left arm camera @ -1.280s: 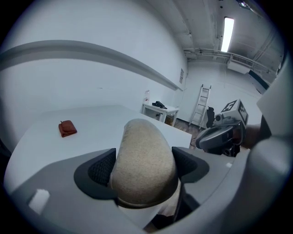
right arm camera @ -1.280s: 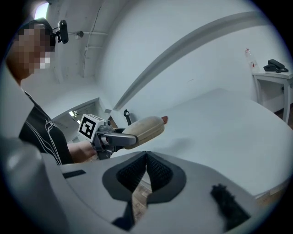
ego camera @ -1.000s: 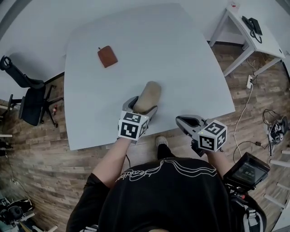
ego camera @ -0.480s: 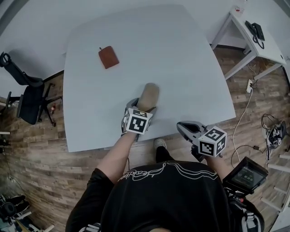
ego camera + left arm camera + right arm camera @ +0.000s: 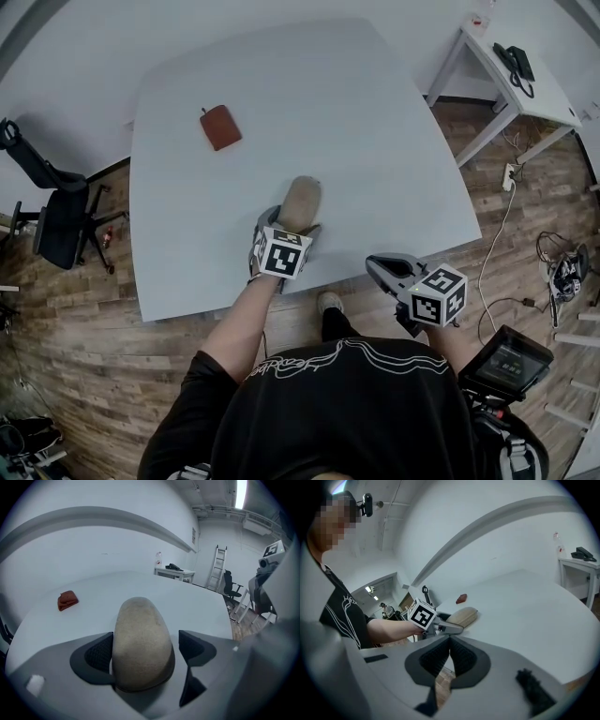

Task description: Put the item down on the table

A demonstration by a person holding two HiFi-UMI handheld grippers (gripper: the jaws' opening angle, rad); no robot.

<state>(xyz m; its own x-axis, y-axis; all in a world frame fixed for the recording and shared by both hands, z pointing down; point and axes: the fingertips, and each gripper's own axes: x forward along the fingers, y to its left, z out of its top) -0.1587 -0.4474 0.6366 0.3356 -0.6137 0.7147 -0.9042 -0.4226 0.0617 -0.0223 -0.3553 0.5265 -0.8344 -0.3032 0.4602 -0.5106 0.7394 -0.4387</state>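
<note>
The beige, rounded, felt-like oblong item (image 5: 140, 634) lies on the pale grey desk (image 5: 328, 112) near its front edge, between the fingers (image 5: 96, 656) of the left gripper (image 5: 290, 225). These are opening: one finger is against the item's side, the other stands clear of it. The item is matte, finely speckled and domed, with a darker rim at its near end. The right gripper (image 5: 449, 656) hangs just off the desk's edge, its fingers clenched together on nothing. A small rust-brown pouch (image 5: 220, 127) lies well apart, farther back.

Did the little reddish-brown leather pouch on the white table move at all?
No. The reddish-brown pouch lies just as near the left edge of the white table as before; only the camera shifted a little.
</note>
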